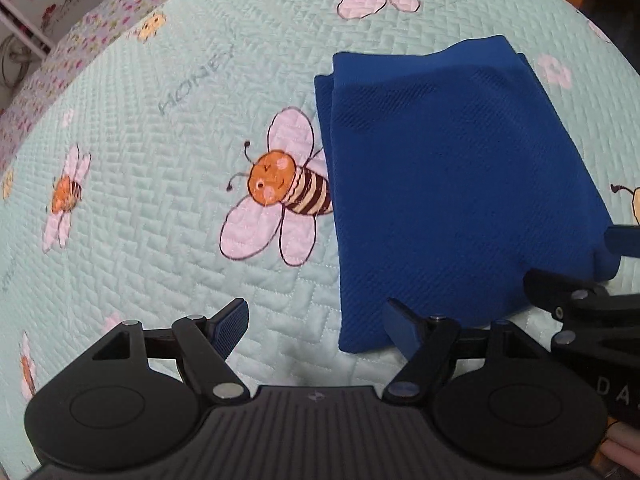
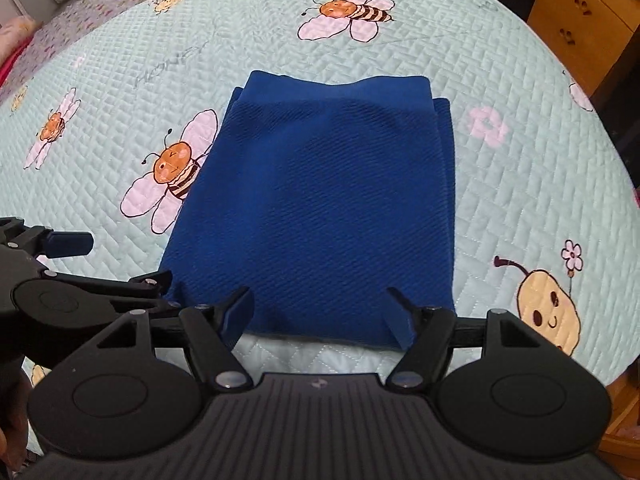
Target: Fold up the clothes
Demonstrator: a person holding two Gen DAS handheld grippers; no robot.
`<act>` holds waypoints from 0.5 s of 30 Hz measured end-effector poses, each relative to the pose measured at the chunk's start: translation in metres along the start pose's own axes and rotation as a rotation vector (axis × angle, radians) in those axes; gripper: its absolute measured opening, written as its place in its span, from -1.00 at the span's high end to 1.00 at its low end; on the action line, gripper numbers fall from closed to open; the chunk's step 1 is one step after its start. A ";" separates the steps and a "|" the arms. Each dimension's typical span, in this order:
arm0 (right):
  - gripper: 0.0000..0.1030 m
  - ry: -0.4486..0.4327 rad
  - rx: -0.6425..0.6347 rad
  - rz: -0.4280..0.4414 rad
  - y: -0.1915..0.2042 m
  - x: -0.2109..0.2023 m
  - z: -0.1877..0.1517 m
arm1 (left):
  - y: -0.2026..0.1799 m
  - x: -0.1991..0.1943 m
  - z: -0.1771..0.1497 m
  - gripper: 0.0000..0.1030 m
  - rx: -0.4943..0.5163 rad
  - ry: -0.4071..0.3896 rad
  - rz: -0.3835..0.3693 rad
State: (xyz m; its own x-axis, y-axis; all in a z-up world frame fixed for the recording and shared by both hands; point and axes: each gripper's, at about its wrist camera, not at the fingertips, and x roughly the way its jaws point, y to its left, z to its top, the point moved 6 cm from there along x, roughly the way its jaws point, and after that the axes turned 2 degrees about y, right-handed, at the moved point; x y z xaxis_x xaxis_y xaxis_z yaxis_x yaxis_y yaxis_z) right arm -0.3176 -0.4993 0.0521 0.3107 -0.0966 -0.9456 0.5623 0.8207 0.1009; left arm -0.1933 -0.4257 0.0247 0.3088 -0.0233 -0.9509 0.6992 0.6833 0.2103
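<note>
- Left gripper (image 1: pixel 316 330): jaws spread wide, nothing between the pads. It sits at the 6 o'clock edge of its own view, pointing steeply down at the bed.
- Right gripper (image 2: pixel 322 320): jaws also wide apart and empty. No cloth is pinched; the near hem only shows behind the fingertips.
- The two tools sit close side by side. The right one's linkage shows at 4 o'clock in the left view; the left one's shows at 9 o'clock in the right view.
- Blue garment (image 2: pixel 320 208): lies flat on the quilt (image 2: pixel 520 200) as a compact rectangle, layers stacked. A ribbed band (image 2: pixel 340 86) runs across the far edge at 12 o'clock, with a lower layer peeking out either side.
- In the left view the garment (image 1: pixel 452 184) sits at 2 o'clock from the jaws, overlapping the tail of a printed bee (image 1: pixel 280 188).
- Wooden drawers (image 2: pixel 580 12) stand off the bed at 1 o'clock, clear of the work.
- Step, my read: a fold is just laid down and both grips are off. The piece looks close to done.
- Next move, if another fold is wanted: each gripper takes a near corner at 6 o'clock, pinches all layers, lifts together and carries them to the band.
- Otherwise: smooth it or leave it.
- Risk: catching only the top layer and peeling the stack open.
</note>
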 end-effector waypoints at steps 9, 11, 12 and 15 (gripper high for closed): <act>-0.38 0.022 0.014 -0.001 -0.005 0.004 -0.003 | -0.007 0.002 -0.001 -0.50 -0.004 0.009 -0.005; -0.38 0.024 0.015 0.001 -0.006 0.005 -0.004 | -0.008 0.001 -0.002 -0.50 -0.001 0.010 -0.002; -0.38 0.025 0.014 0.001 -0.007 0.005 -0.004 | -0.008 0.001 -0.002 -0.50 0.000 0.010 -0.001; -0.38 0.024 0.011 -0.002 -0.008 0.005 -0.004 | -0.009 0.000 -0.002 -0.50 0.003 0.008 0.001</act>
State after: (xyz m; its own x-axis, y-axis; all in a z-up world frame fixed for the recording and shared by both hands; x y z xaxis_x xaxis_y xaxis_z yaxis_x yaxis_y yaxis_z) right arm -0.3235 -0.5035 0.0449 0.2910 -0.0848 -0.9530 0.5713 0.8144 0.1019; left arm -0.2006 -0.4303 0.0220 0.3046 -0.0171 -0.9523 0.7008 0.6811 0.2119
